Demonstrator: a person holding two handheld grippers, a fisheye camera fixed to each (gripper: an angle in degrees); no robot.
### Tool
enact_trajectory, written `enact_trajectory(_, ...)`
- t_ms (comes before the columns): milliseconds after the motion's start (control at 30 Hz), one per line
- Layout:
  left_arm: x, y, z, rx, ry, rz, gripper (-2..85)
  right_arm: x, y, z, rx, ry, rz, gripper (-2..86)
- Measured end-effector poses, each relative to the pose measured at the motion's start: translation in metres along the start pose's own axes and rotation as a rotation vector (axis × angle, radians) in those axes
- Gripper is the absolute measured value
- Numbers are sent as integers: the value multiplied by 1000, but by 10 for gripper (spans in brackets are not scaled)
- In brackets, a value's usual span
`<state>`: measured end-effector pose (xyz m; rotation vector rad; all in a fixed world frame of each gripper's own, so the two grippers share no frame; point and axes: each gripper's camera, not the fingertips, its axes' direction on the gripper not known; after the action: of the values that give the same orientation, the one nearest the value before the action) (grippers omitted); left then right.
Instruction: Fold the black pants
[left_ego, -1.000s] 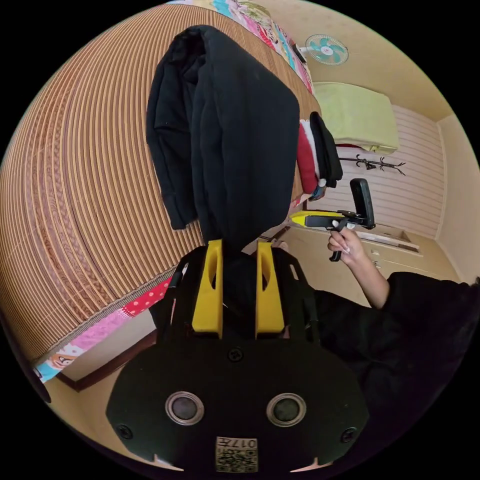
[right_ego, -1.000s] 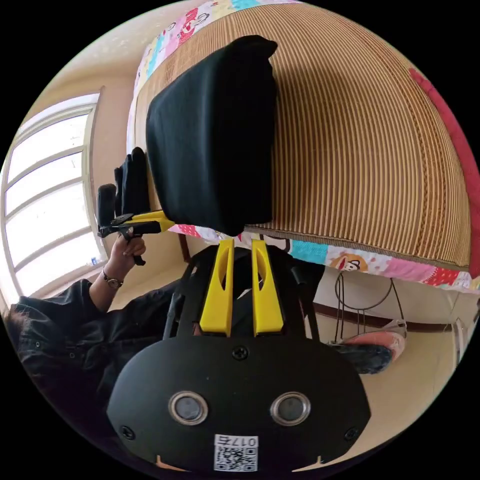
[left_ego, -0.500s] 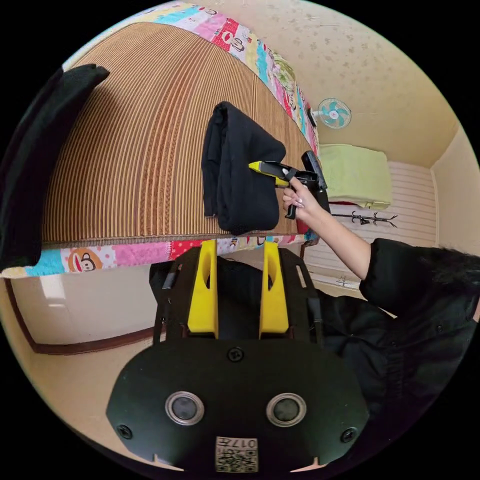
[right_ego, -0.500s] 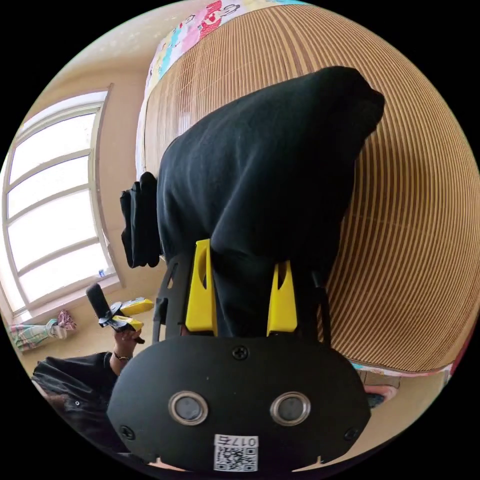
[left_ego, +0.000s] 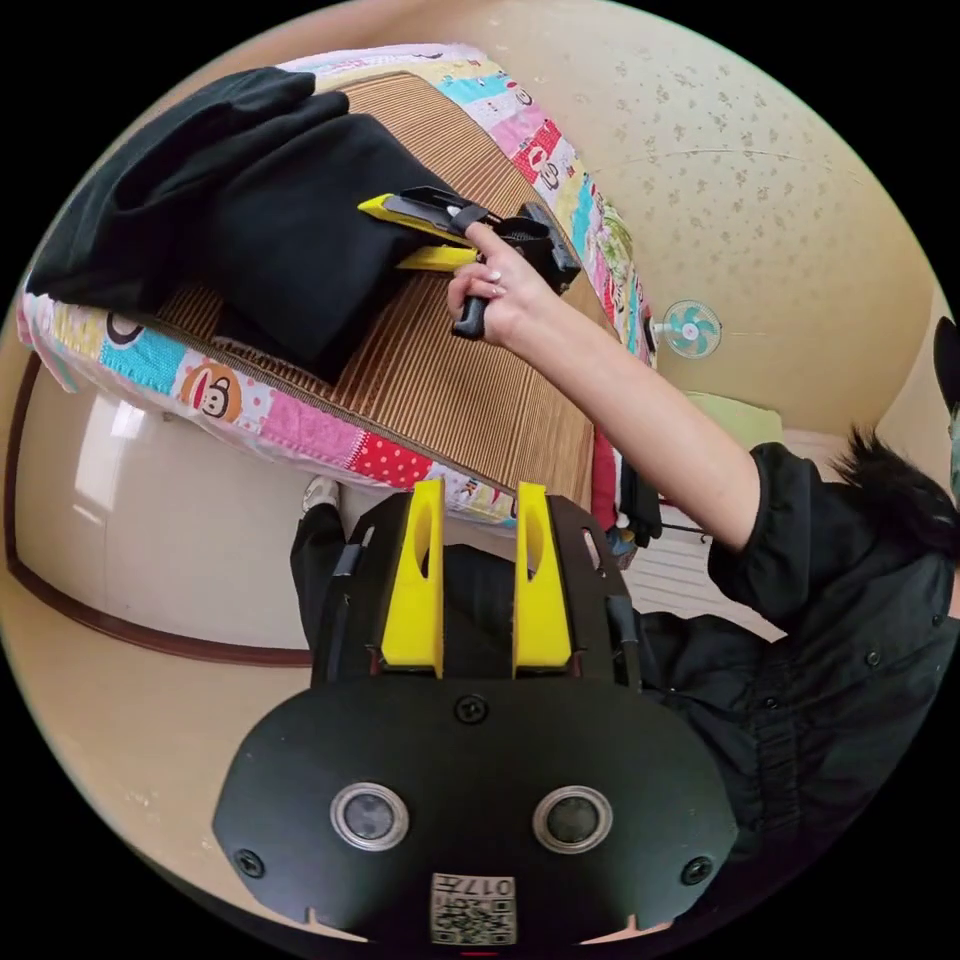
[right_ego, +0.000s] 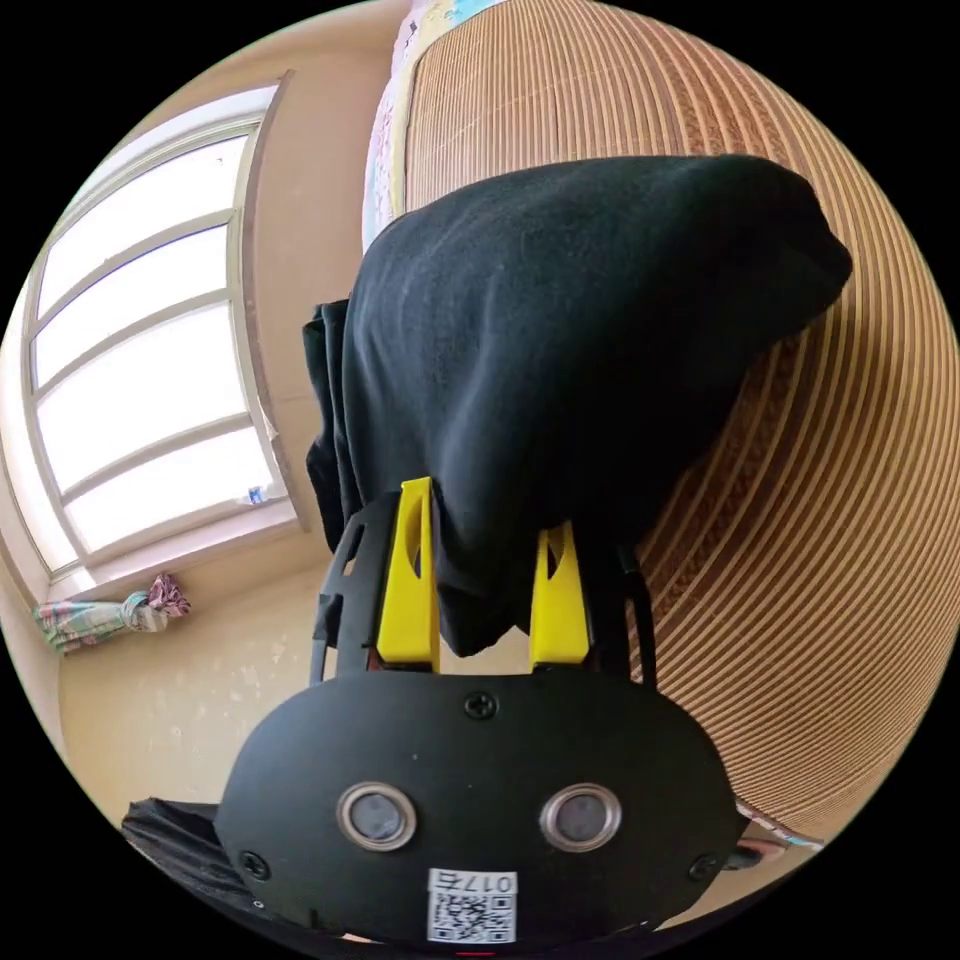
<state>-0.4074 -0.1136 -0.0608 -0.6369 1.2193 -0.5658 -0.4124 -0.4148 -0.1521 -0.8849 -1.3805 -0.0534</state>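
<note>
Risk assessment, working from left to right. In the left gripper view, the folded black fabric pants lie at the near edge of the bed, on the ribbed tan woven bamboo mat that covers a patchwork cartoon-print quilt; one corner of the bundle reaches the mat's border, so a pull toward the person could, in all likelihood, drag it over the edge to the floor. Further right, the right claw, held by the person's hand, has its yellow jaws around the bundle's edge. The left claw is released, its jaws parted and holding nothing, well apart from the pants; no second support is available if the bundle slips. In the right gripper view, a bright multi-pane window sits at left, and the right claw is clenched on a thick stack of layers. Because the grip covers a single edge, the lower layers could slide out and the fold could open when lifted. No containers are visible in either view.
</note>
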Motion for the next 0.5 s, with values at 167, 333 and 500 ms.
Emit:
enact_trajectory(167, 89, -26, 58, -60, -176, 246, 107, 81, 110, -143, 181, 294, 56, 114)
enact_trajectory(333, 175, -44, 119, -94, -206, 419, 100, 172, 291, -334, 562, 633, 443, 120)
enact_trajectory(500, 239, -54, 187, -138, -114, 438, 100, 234, 511, -460, 1099, 688, 967, 130)
